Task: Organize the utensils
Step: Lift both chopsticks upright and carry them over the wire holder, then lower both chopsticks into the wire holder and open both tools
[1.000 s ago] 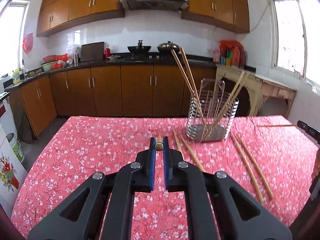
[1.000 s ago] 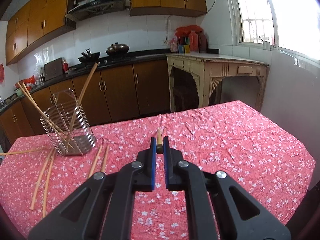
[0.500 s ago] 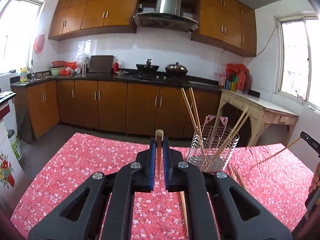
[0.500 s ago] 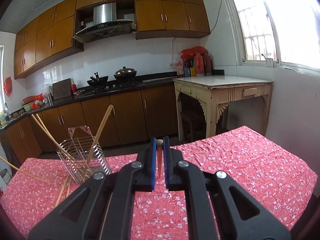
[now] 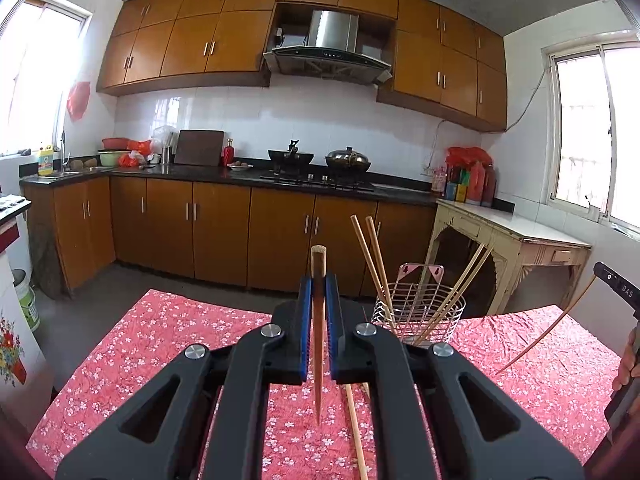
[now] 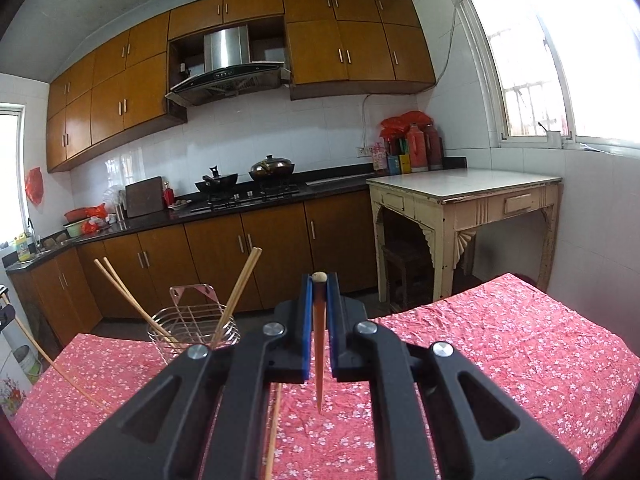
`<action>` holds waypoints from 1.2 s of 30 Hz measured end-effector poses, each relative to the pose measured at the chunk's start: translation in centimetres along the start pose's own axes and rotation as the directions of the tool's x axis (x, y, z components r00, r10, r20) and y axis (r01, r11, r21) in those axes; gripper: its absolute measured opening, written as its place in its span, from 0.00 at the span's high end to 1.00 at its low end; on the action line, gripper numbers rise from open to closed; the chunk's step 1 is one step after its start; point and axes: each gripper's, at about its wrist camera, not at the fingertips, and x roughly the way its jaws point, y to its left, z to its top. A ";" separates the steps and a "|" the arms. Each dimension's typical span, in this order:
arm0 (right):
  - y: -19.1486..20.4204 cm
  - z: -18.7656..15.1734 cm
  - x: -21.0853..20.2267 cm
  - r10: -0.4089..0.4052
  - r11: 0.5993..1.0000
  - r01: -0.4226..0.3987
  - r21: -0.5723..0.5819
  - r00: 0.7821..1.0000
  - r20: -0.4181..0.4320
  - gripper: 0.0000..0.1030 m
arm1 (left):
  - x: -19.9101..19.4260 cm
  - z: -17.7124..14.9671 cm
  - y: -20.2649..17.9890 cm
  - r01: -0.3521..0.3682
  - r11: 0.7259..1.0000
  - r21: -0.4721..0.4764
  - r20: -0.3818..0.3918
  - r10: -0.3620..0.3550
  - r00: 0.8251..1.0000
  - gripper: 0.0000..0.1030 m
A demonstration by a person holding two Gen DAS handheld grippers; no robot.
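My left gripper (image 5: 319,280) is shut on a wooden chopstick (image 5: 318,360), held off the red floral tablecloth (image 5: 168,344) with its blunt end sticking past the pads. Ahead and to the right stands a wire utensil holder (image 5: 418,316) with several chopsticks leaning in it. In the right wrist view my right gripper (image 6: 319,282) is shut on another chopstick (image 6: 319,352), also in the air. From there the holder (image 6: 192,322) is ahead to the left. Each gripper's chopstick also shows at the other view's edge.
A loose chopstick (image 5: 354,420) lies on the cloth under the left gripper, and another chopstick (image 6: 274,432) lies under the right one. The table's far edge (image 6: 460,300) drops to the floor. Beyond it are brown kitchen cabinets (image 5: 224,236) and a cream side table (image 6: 464,196).
Both grippers rose and tipped upward, lifting their chopsticks off the cloth. The holder and table sank lower in both views. Both grips stayed shut.
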 end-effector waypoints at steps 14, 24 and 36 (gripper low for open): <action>0.9 3.0 -2.0 0.100 0.994 -0.102 0.029 0.994 0.048 0.92 | -0.6 2.5 -1.0 0.036 0.999 -0.016 0.049 -0.035 0.998 0.93; 4.3 9.7 -2.7 0.233 0.970 -0.241 0.033 0.961 0.149 0.92 | -0.2 9.0 -3.8 0.099 0.993 -0.061 0.161 -0.088 0.983 0.93; 9.4 12.6 3.0 0.269 0.962 -0.273 -0.004 0.947 0.177 0.92 | 5.9 12.3 -8.1 0.099 0.992 -0.076 0.219 -0.080 0.972 0.93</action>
